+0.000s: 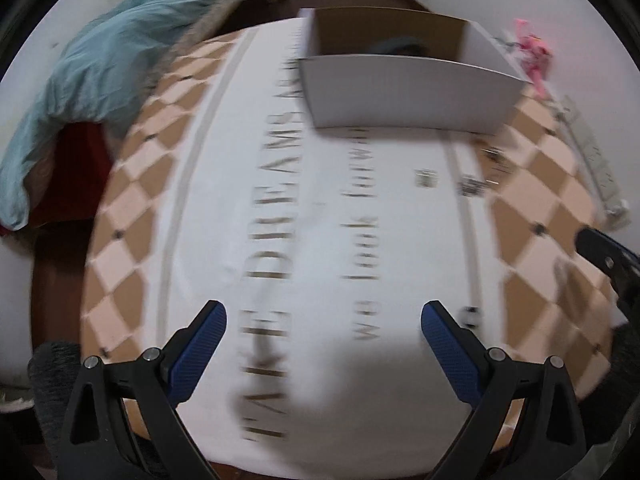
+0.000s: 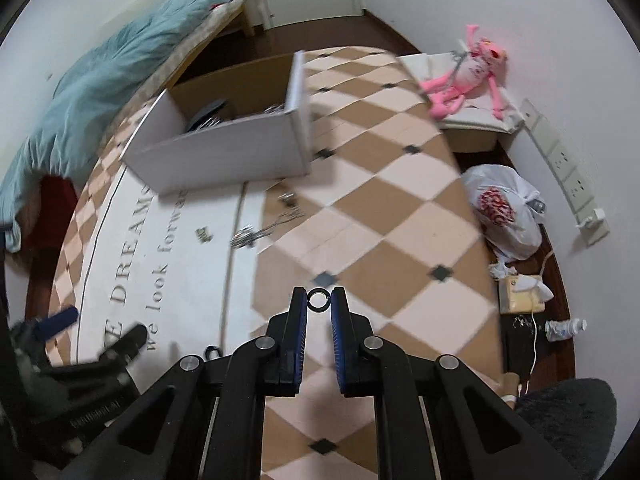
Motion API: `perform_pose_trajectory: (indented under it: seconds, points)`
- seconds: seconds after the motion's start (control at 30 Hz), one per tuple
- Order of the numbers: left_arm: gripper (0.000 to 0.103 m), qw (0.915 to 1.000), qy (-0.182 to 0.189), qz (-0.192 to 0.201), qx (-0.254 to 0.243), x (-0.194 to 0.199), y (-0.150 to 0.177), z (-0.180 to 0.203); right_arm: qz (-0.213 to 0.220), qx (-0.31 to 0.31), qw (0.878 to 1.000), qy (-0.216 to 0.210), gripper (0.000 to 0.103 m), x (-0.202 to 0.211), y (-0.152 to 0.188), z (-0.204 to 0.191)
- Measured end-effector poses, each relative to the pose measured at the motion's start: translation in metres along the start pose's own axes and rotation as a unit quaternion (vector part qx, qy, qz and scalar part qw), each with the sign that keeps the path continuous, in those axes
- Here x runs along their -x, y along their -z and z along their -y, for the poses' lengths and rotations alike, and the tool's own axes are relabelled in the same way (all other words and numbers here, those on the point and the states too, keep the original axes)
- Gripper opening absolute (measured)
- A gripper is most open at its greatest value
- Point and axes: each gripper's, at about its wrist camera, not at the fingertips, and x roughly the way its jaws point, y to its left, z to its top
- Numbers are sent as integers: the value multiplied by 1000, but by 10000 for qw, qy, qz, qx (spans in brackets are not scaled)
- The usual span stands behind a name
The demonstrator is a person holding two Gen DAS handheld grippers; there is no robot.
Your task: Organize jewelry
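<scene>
Right wrist view shows my right gripper (image 2: 319,300) pinched on a small dark ring (image 2: 319,300), caught only at the very tips of the pads, above the checkered mat (image 2: 400,208). That is the weak point as I judge it: the ring is thin, round and held at its edges, so any jolt or twist on the way to the white cardboard box (image 2: 224,148) could flick it out, and against the dark diamonds in the pattern it would be hard to find again. The box sits well apart, at the far side of the mat, with other pieces already inside. Loose silver pieces (image 2: 250,234) lie between me and the box; a low carry could sweep them. My left gripper (image 1: 324,316) stands wide apart and empty over the printed panel; the view is blurred, and another small dark ring (image 1: 471,316) lies just beside its right finger, easy to knock.
</scene>
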Motion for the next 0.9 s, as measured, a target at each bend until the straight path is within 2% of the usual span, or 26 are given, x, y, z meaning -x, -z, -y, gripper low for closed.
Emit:
perform_pose_trajectory:
  seconds: [0.1, 0.17, 0.23, 0.3, 0.37, 0.47, 0.57, 0.9]
  points:
    - [99, 9992, 352, -36, -194, 0, 3, 22, -27, -104, 9999, 112, 12, 1, 1, 14]
    - [96, 9984, 447, 15, -345, 1, 5, 35, -69, -192, 9997, 138, 12, 0, 3, 23]
    - [76, 9976, 454, 56, -512, 1, 7, 47, -89, -238, 9995, 163, 12, 0, 6, 28]
    - [42, 9969, 472, -22, -635, -2, 8, 55, -86, -260, 9995, 182, 12, 0, 8, 31]
    - [28, 9961, 555, -41, -688, -4, 9, 58, -89, -286, 9994, 190, 13, 0, 8, 34]
    - [16, 9955, 544, 22, -778, -4, 9, 62, -71, -295, 9993, 196, 13, 2, 9, 33]
    - [8, 9949, 577, 51, -830, -5, 8, 60, -40, -276, 9994, 191, 13, 4, 8, 32]
    - [6, 9946, 650, 263, -761, 6, 3, 50, 95, -222, 9996, 120, 13, 14, 0, 25]
